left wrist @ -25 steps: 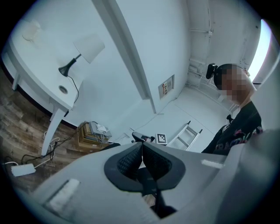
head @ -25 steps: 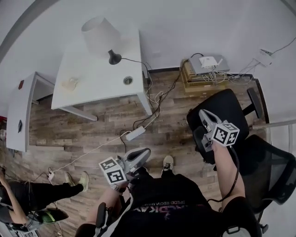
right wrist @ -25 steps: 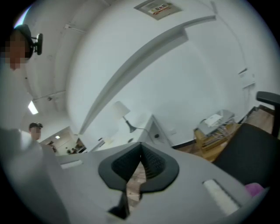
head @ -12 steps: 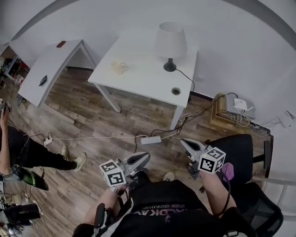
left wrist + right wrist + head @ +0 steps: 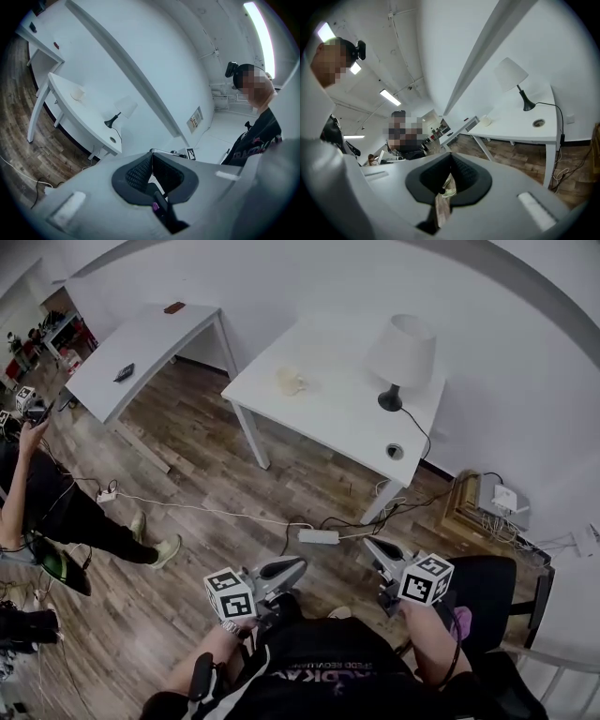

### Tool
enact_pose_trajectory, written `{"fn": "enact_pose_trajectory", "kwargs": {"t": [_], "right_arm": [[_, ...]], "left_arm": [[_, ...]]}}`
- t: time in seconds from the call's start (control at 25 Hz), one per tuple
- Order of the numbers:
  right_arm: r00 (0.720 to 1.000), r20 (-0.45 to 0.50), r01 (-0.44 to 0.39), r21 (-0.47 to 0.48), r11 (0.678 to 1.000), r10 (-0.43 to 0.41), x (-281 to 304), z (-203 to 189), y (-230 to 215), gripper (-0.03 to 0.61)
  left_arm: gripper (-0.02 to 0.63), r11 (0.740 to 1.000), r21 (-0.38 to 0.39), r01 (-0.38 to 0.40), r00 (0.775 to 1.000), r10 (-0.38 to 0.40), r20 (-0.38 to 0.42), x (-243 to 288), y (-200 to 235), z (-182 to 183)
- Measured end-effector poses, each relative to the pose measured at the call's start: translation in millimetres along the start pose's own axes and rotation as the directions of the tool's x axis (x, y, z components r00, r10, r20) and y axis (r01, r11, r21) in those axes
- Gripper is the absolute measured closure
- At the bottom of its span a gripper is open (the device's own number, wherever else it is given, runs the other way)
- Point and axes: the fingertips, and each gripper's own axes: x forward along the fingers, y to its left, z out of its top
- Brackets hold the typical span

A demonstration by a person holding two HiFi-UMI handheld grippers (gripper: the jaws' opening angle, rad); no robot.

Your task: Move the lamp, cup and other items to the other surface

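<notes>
A white lamp (image 5: 399, 354) with a black base stands at the right end of the white table (image 5: 328, 413). A pale cup (image 5: 289, 382) sits near the table's middle. Both also show far off in the gripper views: lamp (image 5: 123, 108), cup (image 5: 77, 94), lamp (image 5: 512, 75), cup (image 5: 486, 121). My left gripper (image 5: 292, 565) and right gripper (image 5: 374, 547) are held low by my body, well short of the table. Both stand shut with nothing between their jaws, as seen up close on the left gripper (image 5: 151, 157) and the right gripper (image 5: 451, 158).
A second white table (image 5: 141, 348) stands at the left with two small dark items on it. A power strip (image 5: 319, 536) and cables lie on the wood floor. There is a black chair (image 5: 492, 587) behind me, a box stack (image 5: 487, 507) at the right, and a person (image 5: 42, 493) at the left.
The head view has swung, so the lamp table sits further right and the second table shows fuller. My right gripper came down from over the chair towards my body. Both stay shut.
</notes>
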Motion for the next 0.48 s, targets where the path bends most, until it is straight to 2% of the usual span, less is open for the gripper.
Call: {"fn": "enact_pose_trajectory", "kwargs": {"t": [0.36, 0.48], "right_arm": [[1.0, 0.021, 0.006, 0.024, 1.0, -0.006, -13.3, -4.9, -0.2, 0.574], [0.999, 0.029, 0.016, 0.028, 0.999, -0.016, -18.5, -5.5, -3.6, 0.574]], "left_arm": [[0.612, 0.999, 0.036, 0.018, 0.999, -0.016, -0.039, 11.0, -7.5, -4.7], [0.611, 0.998, 0.05, 0.03, 0.999, -0.029, -0.023, 16.2, -10.7, -4.0]]}}
